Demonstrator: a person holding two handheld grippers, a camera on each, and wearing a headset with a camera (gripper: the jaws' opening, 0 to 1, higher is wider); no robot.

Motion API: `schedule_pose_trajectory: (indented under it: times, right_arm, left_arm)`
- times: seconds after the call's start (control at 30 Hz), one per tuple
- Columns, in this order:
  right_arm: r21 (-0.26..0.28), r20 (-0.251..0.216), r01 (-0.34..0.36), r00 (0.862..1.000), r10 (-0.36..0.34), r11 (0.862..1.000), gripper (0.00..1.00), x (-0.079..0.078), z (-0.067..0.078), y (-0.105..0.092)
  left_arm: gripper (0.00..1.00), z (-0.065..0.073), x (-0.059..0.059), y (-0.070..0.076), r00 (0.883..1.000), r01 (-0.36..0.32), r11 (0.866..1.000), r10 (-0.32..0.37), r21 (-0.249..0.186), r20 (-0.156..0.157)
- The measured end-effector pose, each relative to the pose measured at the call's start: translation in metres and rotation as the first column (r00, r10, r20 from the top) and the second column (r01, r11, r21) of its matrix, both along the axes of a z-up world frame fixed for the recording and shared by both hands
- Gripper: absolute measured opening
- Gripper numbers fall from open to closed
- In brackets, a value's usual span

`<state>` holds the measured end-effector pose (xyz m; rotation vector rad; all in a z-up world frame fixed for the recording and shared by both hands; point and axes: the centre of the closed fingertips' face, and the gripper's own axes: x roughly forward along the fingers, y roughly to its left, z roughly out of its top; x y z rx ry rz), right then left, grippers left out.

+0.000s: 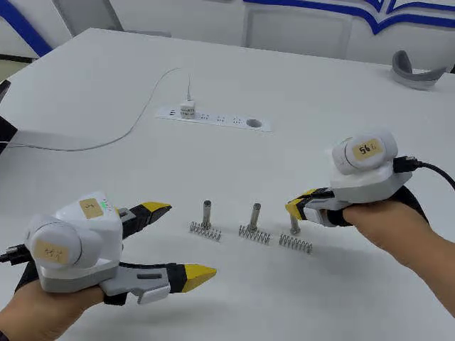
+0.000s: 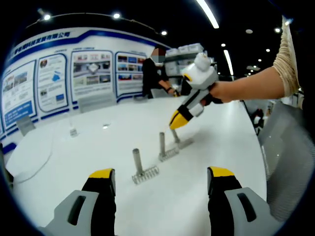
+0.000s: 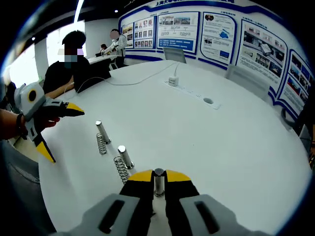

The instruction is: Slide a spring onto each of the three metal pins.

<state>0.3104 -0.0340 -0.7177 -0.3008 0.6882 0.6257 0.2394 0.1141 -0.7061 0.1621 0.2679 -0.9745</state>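
Three metal pins stand upright in a row on the white table: left pin (image 1: 207,211), middle pin (image 1: 254,215), right pin (image 1: 294,226). A spring lies flat in front of each: left spring (image 1: 205,230), middle spring (image 1: 254,235), right spring (image 1: 295,244). My right gripper (image 1: 295,208) is shut on the top of the right pin (image 3: 158,183), which stands between its yellow tips (image 3: 158,176). My left gripper (image 1: 178,240) hovers open at the near left with nothing in it. Through its spread tips (image 2: 161,174) I see the left pin (image 2: 137,161) and its spring (image 2: 145,174).
A white power strip (image 1: 213,117) with a plugged-in charger and a cable lies farther back on the table. A grey curved object (image 1: 416,71) rests at the far right edge. People (image 3: 74,64) sit at another table in the background.
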Motion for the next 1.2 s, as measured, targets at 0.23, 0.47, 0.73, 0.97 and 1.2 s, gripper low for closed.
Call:
schedule_pose_trajectory:
  times: [0.23,0.47,0.73,0.97,1.2]
  right_arm:
    - [0.012,-0.004,0.017,1.000,-0.017,1.000,0.09,-0.006,0.001,-0.005]
    - [0.022,-0.011,0.033,0.999,-0.033,0.999,0.09,-0.011,0.002,-0.009]
    - [0.010,-0.011,0.026,1.000,-0.026,1.000,0.09,-0.012,0.002,-0.010]
    - [0.009,-0.017,0.027,0.999,-0.027,1.000,0.09,-0.013,-0.002,-0.012]
    - [0.009,-0.013,0.022,1.000,-0.022,1.000,0.09,-0.013,-0.002,-0.013]
  left_arm:
    - [0.78,0.000,-0.001,-0.001,1.000,0.002,1.000,-0.002,-0.003,0.000]
    - [0.78,0.001,-0.002,-0.001,1.000,0.002,1.000,-0.002,-0.004,0.002]
    - [0.78,0.003,-0.004,-0.002,1.000,0.004,1.000,-0.004,-0.004,0.003]
    - [0.78,0.002,-0.005,-0.001,1.000,0.006,1.000,-0.006,-0.001,0.001]
    - [0.78,0.002,-0.005,-0.002,1.000,0.008,1.000,-0.008,0.001,0.002]
